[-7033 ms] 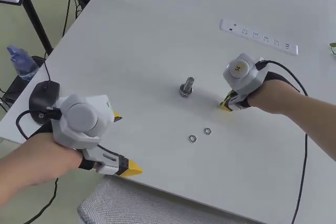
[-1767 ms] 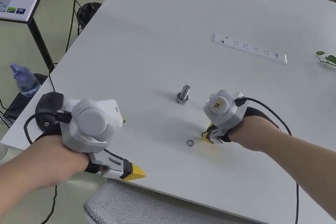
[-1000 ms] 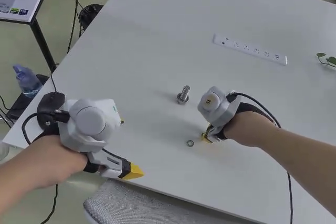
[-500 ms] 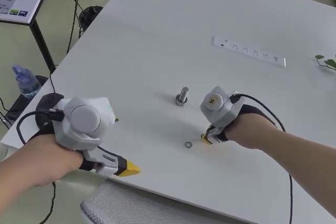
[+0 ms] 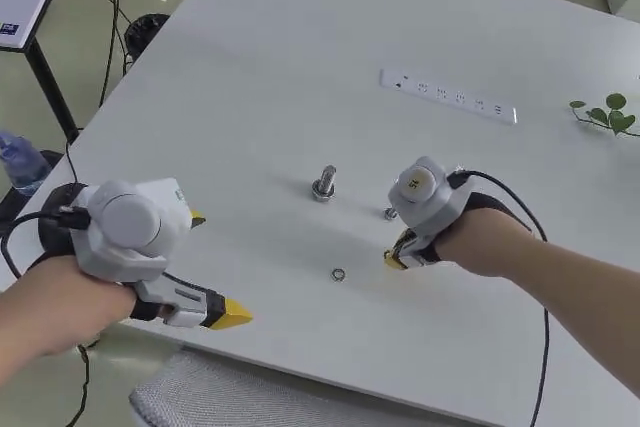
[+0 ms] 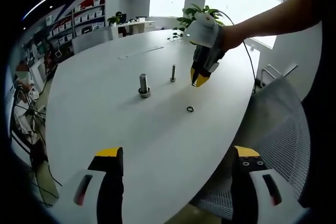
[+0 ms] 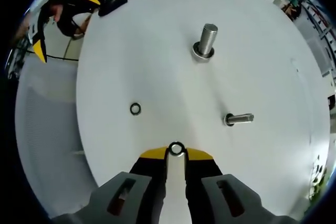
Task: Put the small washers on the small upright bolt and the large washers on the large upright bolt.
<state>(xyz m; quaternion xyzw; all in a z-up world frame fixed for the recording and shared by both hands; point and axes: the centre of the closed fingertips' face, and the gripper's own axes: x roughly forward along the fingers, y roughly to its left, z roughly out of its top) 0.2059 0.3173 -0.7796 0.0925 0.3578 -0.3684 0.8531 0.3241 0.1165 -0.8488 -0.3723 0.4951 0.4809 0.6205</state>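
My right gripper [image 7: 176,153] has its jaws closed on a held washer [image 7: 176,149], which sits upright between the 2 yellow tips with its hole facing the camera. In the head view, the right gripper [image 5: 398,259] points down at the white surface [image 5: 250,67], low over it. I cannot tell whether the tips touch the surface.

The small bolt [image 5: 390,213] stands just beyond that gripper, and the large bolt [image 5: 324,183] stands further to the left, apart from the small one. A loose washer [image 5: 338,274] lies flat on the surface, just left of my right tips and nearer to me than both bolts. From the right gripper view, the loose washer [image 7: 135,109] is ahead to the left, the small bolt [image 7: 239,119] is ahead to the right, and the large bolt [image 7: 206,40] is beyond both.

My left gripper [image 5: 213,267] is at the near edge of the surface with its jaws spread wide and nothing between them. Its own view looks across at the large bolt [image 6: 143,85], the small bolt [image 6: 172,73], the loose washer [image 6: 190,109] and the right gripper [image 6: 199,80].

A power strip [image 5: 448,96] lies far across the surface.
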